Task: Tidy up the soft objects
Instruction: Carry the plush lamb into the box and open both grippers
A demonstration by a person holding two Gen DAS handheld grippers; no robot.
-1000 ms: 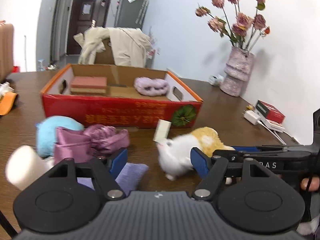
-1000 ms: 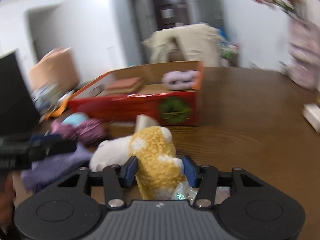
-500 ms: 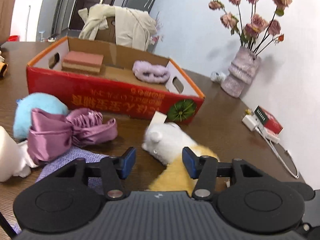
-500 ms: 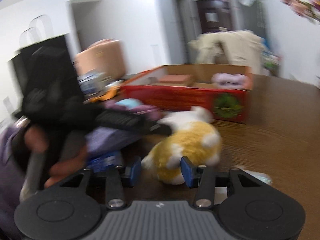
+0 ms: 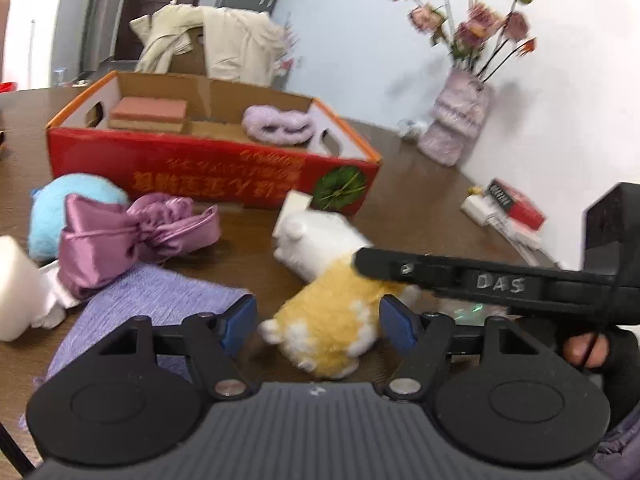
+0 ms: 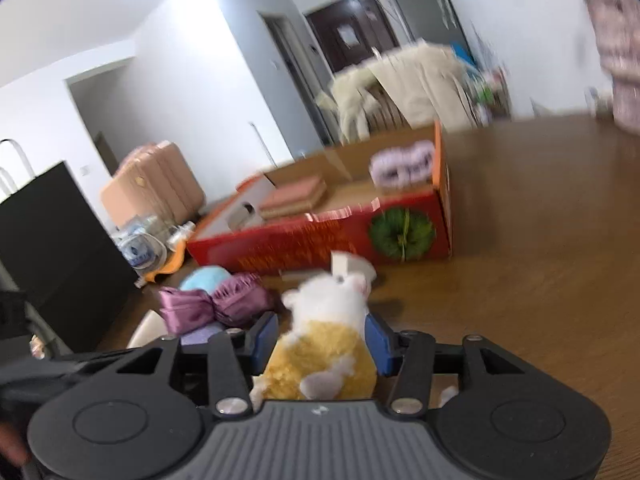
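Note:
A yellow and white plush animal (image 5: 332, 304) lies on the wooden table between the fingers of both grippers. My right gripper (image 6: 322, 338) stands around the plush (image 6: 324, 344) with its blue pads touching both sides. My left gripper (image 5: 318, 322) is open, its blue pads apart on either side of the plush. The right gripper's black body crosses the left wrist view at the right. A red cardboard box (image 5: 208, 168) behind holds a pink sponge (image 5: 150, 112) and a lilac fluffy band (image 5: 278, 126).
On the left lie a purple satin bow (image 5: 128, 232), a blue plush (image 5: 76, 208), a lilac cloth (image 5: 156, 304) and a white soft object (image 5: 16, 288). A vase of dried roses (image 5: 460, 120) and a red packet (image 5: 516, 200) stand right.
The right gripper has swung round and come onto the plush from behind, lifting its white head upright. The left gripper has drawn back slightly, with the plush between its open fingers.

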